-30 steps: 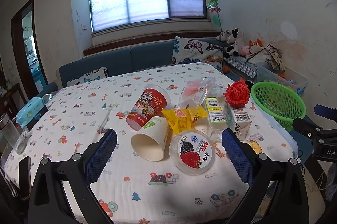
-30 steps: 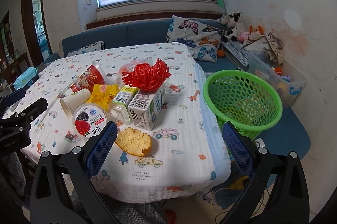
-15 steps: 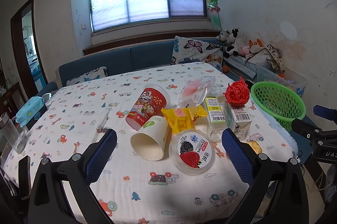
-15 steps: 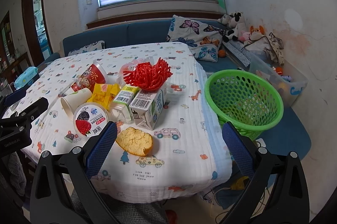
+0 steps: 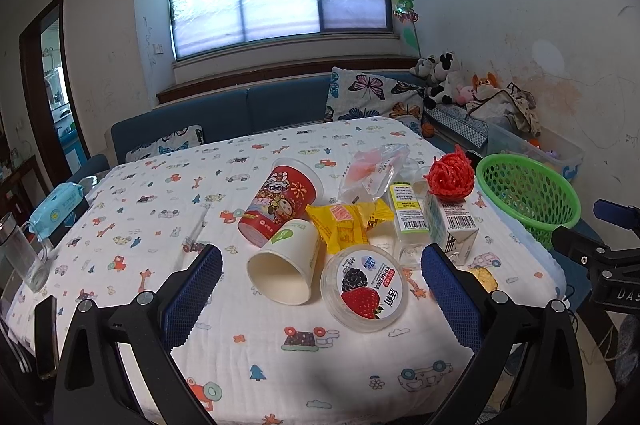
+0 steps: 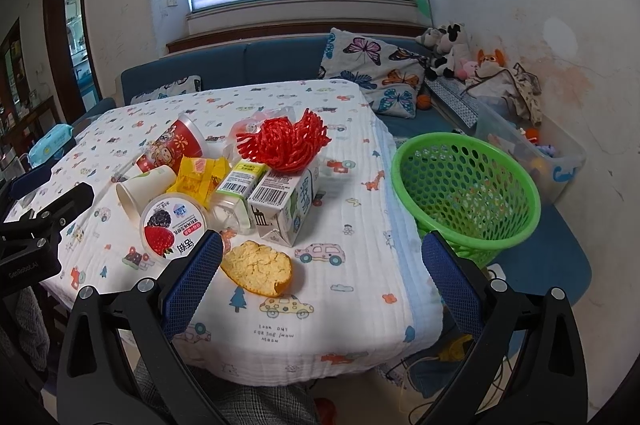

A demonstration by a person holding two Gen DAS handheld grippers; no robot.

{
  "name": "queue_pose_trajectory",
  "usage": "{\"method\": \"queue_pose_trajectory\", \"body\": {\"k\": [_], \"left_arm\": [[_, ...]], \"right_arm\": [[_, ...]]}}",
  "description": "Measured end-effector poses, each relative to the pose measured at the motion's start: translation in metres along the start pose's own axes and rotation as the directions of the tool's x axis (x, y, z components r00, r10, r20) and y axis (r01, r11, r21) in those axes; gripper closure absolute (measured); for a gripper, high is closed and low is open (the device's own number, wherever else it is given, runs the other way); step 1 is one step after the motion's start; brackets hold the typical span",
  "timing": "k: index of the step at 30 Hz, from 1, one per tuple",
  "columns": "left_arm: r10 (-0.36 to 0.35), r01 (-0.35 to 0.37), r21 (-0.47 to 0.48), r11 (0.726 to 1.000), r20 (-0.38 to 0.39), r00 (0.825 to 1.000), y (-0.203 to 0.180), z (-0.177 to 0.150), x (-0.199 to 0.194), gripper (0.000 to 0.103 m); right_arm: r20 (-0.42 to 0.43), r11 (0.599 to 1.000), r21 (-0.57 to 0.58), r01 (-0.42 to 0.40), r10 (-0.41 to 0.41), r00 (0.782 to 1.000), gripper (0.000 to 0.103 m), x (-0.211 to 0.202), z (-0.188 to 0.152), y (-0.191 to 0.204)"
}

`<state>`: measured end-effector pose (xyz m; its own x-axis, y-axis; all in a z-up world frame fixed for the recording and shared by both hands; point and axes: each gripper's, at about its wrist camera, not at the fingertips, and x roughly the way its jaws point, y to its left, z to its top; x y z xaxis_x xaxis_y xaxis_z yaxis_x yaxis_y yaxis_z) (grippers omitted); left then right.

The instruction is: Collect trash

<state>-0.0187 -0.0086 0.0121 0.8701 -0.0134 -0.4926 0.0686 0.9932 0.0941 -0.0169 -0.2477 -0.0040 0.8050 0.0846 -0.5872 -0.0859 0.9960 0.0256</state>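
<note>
Trash lies in a cluster on the printed tablecloth (image 5: 160, 209): a red noodle cup (image 5: 276, 201) on its side, a white paper cup (image 5: 286, 265), a yellow wrapper (image 5: 344, 225), a round berry-yogurt tub (image 5: 364, 287), a small clear bottle (image 5: 408, 221), a milk carton (image 6: 286, 203) and a red net ball (image 6: 286, 141). A piece of orange peel (image 6: 258, 267) lies near the front edge. A green mesh basket (image 6: 466, 193) stands off the table's right side. My left gripper (image 5: 320, 299) hangs open before the cups. My right gripper (image 6: 320, 287) is open above the table's front corner.
A glass mug (image 5: 22, 253), a blue wipes pack (image 5: 56, 207) and a dark phone (image 5: 46, 335) sit at the table's left edge. A blue sofa (image 5: 224, 113) with butterfly cushions runs behind. Plush toys and a clear bin (image 6: 528, 141) line the right wall.
The right gripper has drifted slightly forward and left toward the table. The left gripper and all the trash stay put.
</note>
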Motion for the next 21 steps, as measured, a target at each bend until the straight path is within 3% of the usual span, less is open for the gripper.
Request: {"method": "queue_pose_trajectory", "body": {"k": [21], "left_arm": [[0.001,-0.001,-0.002,1.0,-0.017,1.0,-0.002,-0.006,0.007,0.006]], "right_arm": [[-0.015,1.0,-0.011,-0.007,0.007,1.0,0.004,0.013,0.001,0.002]]}}
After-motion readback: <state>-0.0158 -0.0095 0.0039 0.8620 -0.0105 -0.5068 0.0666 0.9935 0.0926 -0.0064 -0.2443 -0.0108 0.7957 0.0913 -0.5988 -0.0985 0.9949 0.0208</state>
